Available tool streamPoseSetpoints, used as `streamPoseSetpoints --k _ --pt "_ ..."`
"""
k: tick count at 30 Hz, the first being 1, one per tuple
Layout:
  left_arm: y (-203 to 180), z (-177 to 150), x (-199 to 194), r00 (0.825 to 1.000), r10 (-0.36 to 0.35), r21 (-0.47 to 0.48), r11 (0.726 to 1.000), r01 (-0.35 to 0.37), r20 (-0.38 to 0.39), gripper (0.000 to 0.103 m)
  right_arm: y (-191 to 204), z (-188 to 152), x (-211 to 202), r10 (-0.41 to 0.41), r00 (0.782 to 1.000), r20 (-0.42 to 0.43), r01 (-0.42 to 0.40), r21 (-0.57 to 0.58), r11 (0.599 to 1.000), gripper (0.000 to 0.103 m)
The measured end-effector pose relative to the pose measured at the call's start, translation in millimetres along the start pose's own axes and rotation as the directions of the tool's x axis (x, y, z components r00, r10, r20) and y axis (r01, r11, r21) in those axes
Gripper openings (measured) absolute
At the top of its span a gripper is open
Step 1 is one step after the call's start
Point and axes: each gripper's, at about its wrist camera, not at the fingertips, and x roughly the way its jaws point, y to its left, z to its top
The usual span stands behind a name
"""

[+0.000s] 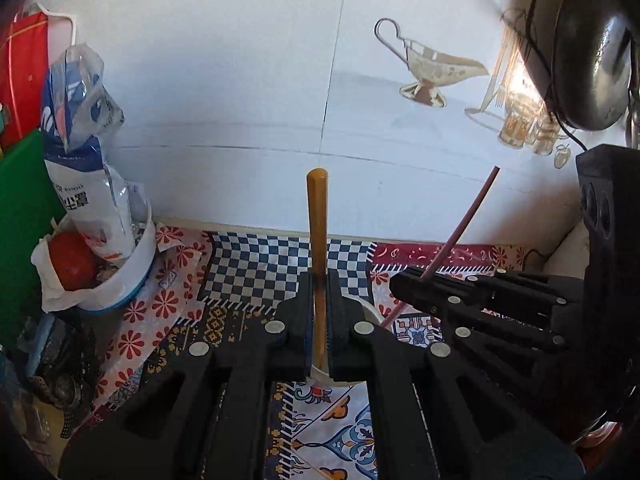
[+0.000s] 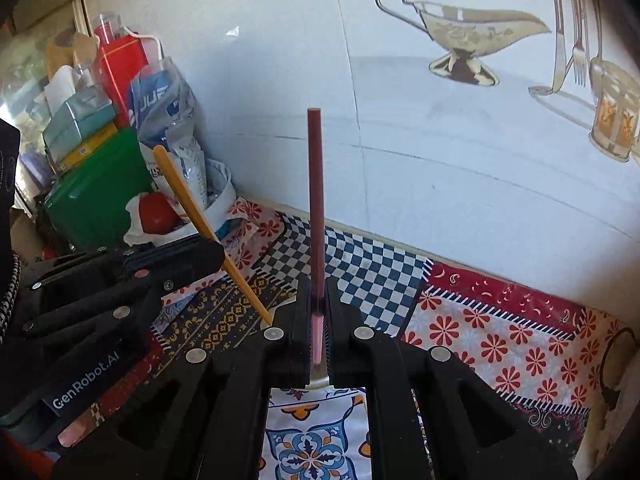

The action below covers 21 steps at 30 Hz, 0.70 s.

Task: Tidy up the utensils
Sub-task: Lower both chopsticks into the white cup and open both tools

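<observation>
In the left wrist view my left gripper (image 1: pixel 320 308) is shut on an amber chopstick (image 1: pixel 318 232) that stands upright between its pads. Its lower end goes down toward a white cup (image 1: pixel 370 312) just under the fingers. To the right, my right gripper (image 1: pixel 412 280) is shut on a maroon chopstick (image 1: pixel 466 228) that leans right. In the right wrist view my right gripper (image 2: pixel 319 316) clamps the maroon chopstick (image 2: pixel 315 200) upright over the cup's rim (image 2: pixel 320 380). My left gripper (image 2: pixel 200 256) is close on the left with the amber chopstick (image 2: pixel 188 196) slanting through it.
A patterned tablecloth (image 1: pixel 256 272) runs back to a tiled wall with a gravy boat decal (image 1: pixel 432 68). A white tub (image 1: pixel 120 276) with a plastic bag and a red object, plus green (image 2: pixel 100 188) and red boxes, crowd the left. A dark pan (image 1: pixel 588 52) hangs upper right.
</observation>
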Motion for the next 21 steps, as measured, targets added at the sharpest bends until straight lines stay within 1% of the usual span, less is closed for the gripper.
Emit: streamPoseSetpoints --k 7,10,12,14,15,17,19,21 --pt "5.2 -3.4 18.5 0.998 0.003 -0.002 1.000 -0.003 -0.069 0.004 -11.3 -3.4 21.5 0.003 0.997 -0.083 -0.003 0.001 1.000 0.005" --pt "6.4 -2.7 21.3 0.996 0.016 0.004 1.000 -0.015 -0.086 0.004 -13.9 -4.4 23.5 0.004 0.996 -0.093 -0.003 0.010 1.000 0.005" --pt "4.8 -2.5 21.4 0.995 0.017 0.012 1.000 -0.016 -0.093 0.008 -14.8 -4.5 24.5 0.004 0.994 -0.111 -0.002 0.013 1.000 0.006" --pt "5.5 -2.3 21.4 0.995 0.021 0.019 1.000 -0.019 -0.093 0.014 -15.9 -4.5 24.5 0.004 0.992 -0.128 -0.002 0.015 1.000 0.008" --pt "5.3 -2.7 19.9 0.996 0.024 0.019 1.000 -0.022 -0.090 0.016 -16.0 -4.9 23.0 0.001 0.992 -0.129 0.001 0.013 1.000 0.010" --pt "5.2 -3.2 16.3 0.996 0.020 0.017 1.000 -0.018 -0.087 0.022 -16.1 -6.5 19.0 -0.008 0.992 -0.130 0.008 0.005 1.000 0.016" --pt "3.6 -3.7 11.7 0.996 0.020 0.019 1.000 -0.018 -0.083 0.027 -16.3 -8.3 12.7 -0.013 0.993 -0.121 0.013 0.003 1.000 0.024" --pt "1.6 -5.1 5.3 0.997 0.034 0.032 0.999 -0.032 -0.072 0.032 -16.5 -10.2 4.6 -0.021 0.994 -0.108 0.022 0.000 1.000 0.031"
